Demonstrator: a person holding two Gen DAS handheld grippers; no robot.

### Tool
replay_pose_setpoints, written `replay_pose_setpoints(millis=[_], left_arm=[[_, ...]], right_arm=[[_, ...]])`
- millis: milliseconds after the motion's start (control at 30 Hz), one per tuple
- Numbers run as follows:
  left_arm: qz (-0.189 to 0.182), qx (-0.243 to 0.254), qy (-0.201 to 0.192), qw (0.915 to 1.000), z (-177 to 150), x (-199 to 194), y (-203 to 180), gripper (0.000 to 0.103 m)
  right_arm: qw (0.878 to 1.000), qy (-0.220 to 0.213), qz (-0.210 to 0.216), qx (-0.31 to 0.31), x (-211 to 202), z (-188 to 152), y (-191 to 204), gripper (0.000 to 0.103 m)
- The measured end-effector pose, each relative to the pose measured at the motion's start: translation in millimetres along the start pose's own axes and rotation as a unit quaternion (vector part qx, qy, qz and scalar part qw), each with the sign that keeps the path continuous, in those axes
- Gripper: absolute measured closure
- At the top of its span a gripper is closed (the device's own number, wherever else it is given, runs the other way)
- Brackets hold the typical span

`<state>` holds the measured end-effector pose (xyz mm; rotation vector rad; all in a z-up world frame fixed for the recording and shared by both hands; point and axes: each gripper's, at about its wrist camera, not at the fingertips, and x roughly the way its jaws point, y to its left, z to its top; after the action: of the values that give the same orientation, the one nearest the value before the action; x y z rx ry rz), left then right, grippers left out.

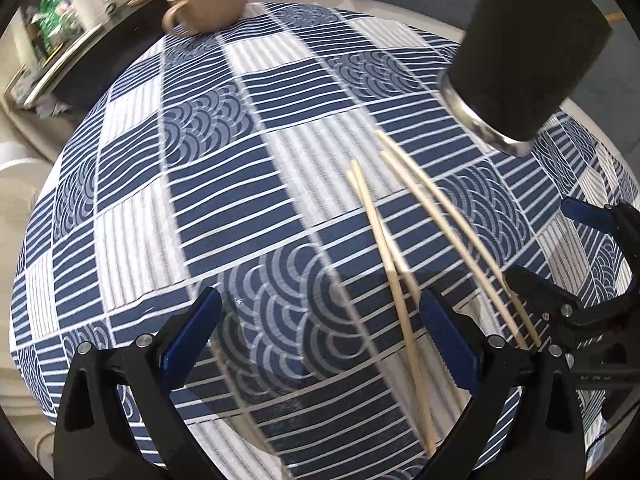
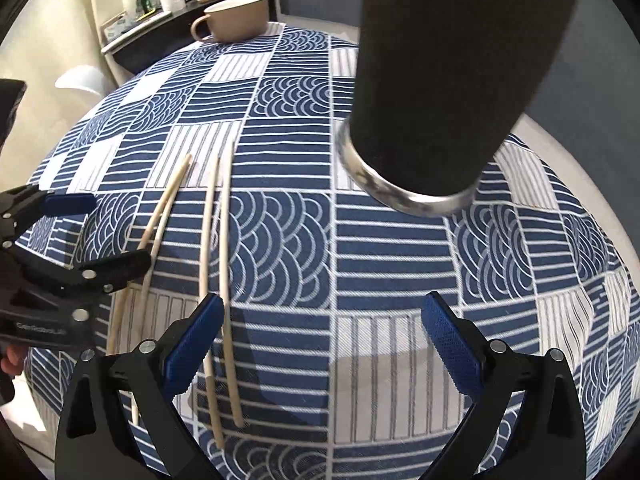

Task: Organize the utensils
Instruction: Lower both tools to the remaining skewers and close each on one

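Blue and white cloth [image 2: 360, 248] covers the worktop. Four chopsticks [image 2: 224, 280] lie flat on it, near a tall black cup [image 2: 440, 80] with a shiny rim. Left tool [image 1: 320, 340] and right tool [image 2: 324, 344] are both spread wide, holding nothing. Far back sits a tan mug [image 2: 236, 18].

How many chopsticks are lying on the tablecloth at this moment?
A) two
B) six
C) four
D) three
C: the right wrist view shows four chopsticks flat on the blue patterned tablecloth, as a crossed pair on the left and a nearly parallel pair beside it, and none is inside the dark cylindrical holder.
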<state>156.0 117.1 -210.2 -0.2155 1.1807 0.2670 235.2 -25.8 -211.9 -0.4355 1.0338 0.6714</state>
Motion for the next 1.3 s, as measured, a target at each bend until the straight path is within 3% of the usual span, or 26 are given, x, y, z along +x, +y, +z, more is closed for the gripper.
replay_pose_setpoints(millis=[433, 633, 900, 933, 967, 1100, 1200, 1233, 1300], left_arm=[[0.029, -0.021, 0.012, 0.9993, -11.8, -1.4, 19.3, 0.004], [0.030, -0.032, 0.028, 0.9986, -5.5, 3.6, 20.9, 0.004], [0.031, -0.037, 0.038, 0.9981, 0.6, 5.2, 21.8, 0.007], [0.031, -0.036, 0.035, 0.9982, -1.4, 3.0, 21.4, 0.012], [0.031, -0.034, 0.031, 0.9985, -1.9, 0.3, 21.2, 0.019], [0.024, -0.022, 0.027, 0.9991, -3.6, -7.7, 19.7, 0.040], [0.022, -0.027, 0.029, 0.9990, -5.0, -12.9, 24.9, 0.069], [0.019, -0.029, 0.032, 0.9989, -5.7, -14.5, 28.4, 0.083], [0.004, -0.040, 0.040, 0.9984, -6.7, -15.5, 36.7, 0.093]], right_arm=[[0.997, 0.076, 0.011, -0.003, 21.6, 21.6, 6.7, 0.007], [0.997, 0.075, 0.008, 0.003, 27.4, 26.7, 7.9, 0.006], [0.991, 0.126, -0.011, 0.046, 34.5, 38.0, 11.7, 0.009], [0.991, 0.125, -0.012, 0.047, 34.0, 37.9, 13.1, 0.011], [0.992, 0.120, -0.009, 0.045, 31.5, 37.7, 15.7, 0.020], [0.994, 0.109, 0.002, 0.016, 20.7, 40.0, 33.0, 0.068], [0.994, 0.105, 0.014, -0.002, 18.5, 40.3, 46.8, 0.094], [0.994, 0.104, 0.015, -0.004, 18.5, 40.4, 49.7, 0.096], [0.995, 0.102, 0.017, -0.004, 18.4, 40.3, 53.0, 0.098]])
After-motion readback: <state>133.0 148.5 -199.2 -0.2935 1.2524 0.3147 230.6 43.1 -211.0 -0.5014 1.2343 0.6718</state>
